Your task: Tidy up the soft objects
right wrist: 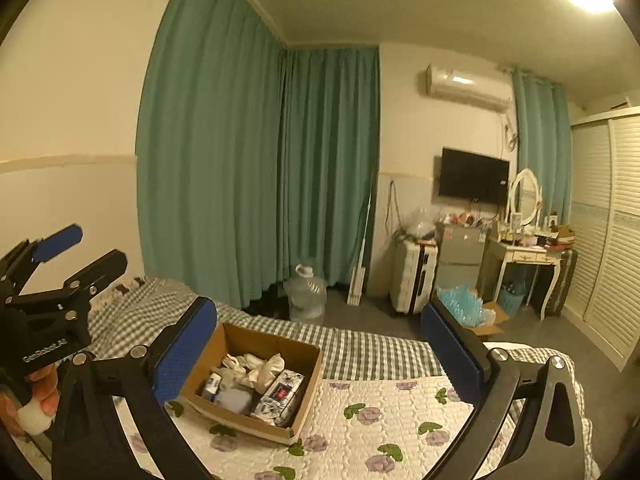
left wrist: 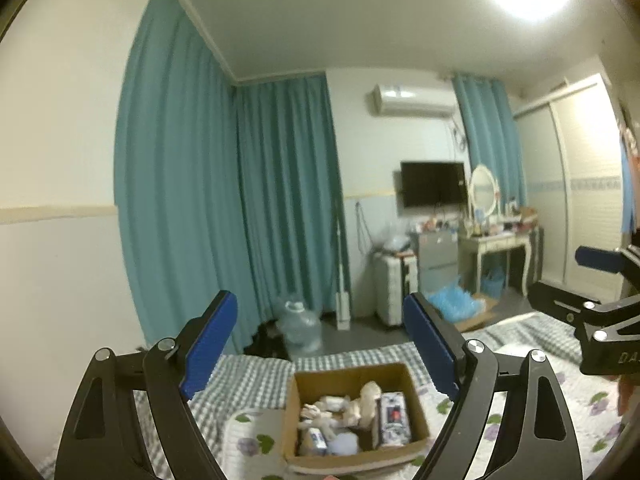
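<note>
Bedroom: teal curtains [right wrist: 256,168], wall television [right wrist: 474,178], bed [right wrist: 380,420] under floral quilt and checked sheet. On bed: open cardboard box [right wrist: 256,376] holding soft toys [right wrist: 256,366]; left tongs [left wrist: 320,344] and right tongs [right wrist: 316,356] both released, empty

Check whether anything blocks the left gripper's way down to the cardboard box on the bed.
Nothing visible does: the left gripper hangs open above the cardboard box, whose top is uncovered.

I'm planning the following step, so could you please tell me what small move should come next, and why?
Probably lower the left gripper toward the cardboard box on the bed: both grippers are open and empty, raised above it, and the soft toys lie in the box right beneath the left one.
</note>
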Action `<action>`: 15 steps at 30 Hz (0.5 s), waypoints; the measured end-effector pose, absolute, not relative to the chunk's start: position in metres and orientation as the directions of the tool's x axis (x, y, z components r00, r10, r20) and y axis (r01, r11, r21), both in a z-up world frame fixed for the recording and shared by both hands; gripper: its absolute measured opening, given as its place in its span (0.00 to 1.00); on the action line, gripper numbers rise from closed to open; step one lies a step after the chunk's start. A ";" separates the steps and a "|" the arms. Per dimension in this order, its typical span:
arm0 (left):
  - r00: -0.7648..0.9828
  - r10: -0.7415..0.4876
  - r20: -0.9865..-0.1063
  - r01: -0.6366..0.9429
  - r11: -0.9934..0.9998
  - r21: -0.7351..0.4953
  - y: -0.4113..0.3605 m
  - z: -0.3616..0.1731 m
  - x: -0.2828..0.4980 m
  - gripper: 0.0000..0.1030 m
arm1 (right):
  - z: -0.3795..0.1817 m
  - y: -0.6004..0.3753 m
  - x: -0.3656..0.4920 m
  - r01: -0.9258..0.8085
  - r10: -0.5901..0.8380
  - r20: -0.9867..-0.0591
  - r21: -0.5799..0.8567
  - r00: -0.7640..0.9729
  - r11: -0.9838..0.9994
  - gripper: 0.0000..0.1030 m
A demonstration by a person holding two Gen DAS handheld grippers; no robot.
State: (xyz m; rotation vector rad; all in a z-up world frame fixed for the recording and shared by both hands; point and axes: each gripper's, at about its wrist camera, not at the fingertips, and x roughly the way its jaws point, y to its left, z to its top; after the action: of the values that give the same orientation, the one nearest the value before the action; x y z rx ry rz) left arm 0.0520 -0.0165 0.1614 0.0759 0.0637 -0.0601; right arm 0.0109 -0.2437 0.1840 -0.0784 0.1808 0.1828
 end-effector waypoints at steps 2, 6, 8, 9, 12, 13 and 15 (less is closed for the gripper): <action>0.995 -0.082 -0.061 0.084 0.995 0.044 -0.008 0.159 0.036 0.84 | 0.175 -0.238 -0.003 -0.184 0.170 -0.175 -0.067 0.970 0.981 1.00; 0.996 -0.060 -0.066 0.061 0.998 0.018 0.005 0.136 0.026 0.84 | 0.142 -0.228 -0.005 -0.197 0.188 -0.198 -0.026 0.962 0.980 1.00; 0.997 -0.034 -0.076 0.035 0.999 0.009 0.005 0.121 0.025 0.84 | 0.116 -0.222 0.002 -0.218 0.212 -0.218 -0.001 0.953 0.976 1.00; 0.995 -0.025 -0.092 0.025 1.000 -0.002 0.009 0.109 0.028 0.84 | 0.100 -0.218 0.005 -0.224 0.220 -0.219 0.006 0.951 0.974 1.00; 0.989 -0.004 -0.148 0.004 1.000 -0.005 0.013 0.070 0.041 0.84 | 0.057 -0.205 0.023 -0.224 0.211 -0.265 -0.019 0.941 0.974 1.00; 0.986 0.007 -0.165 -0.005 1.000 0.008 0.012 0.059 0.044 0.84 | 0.047 -0.200 0.028 -0.228 0.213 -0.282 -0.020 0.935 0.974 1.00; 0.977 0.028 -0.210 -0.019 0.999 0.042 0.010 0.034 0.053 0.84 | 0.022 -0.196 0.036 -0.225 0.211 -0.316 -0.010 0.925 0.974 1.00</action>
State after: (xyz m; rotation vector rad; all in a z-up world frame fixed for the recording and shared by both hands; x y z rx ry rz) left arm 0.0532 0.0100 0.0344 0.0400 0.2124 0.0239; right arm 0.0364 -0.1964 0.0223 -0.0466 0.3192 0.2236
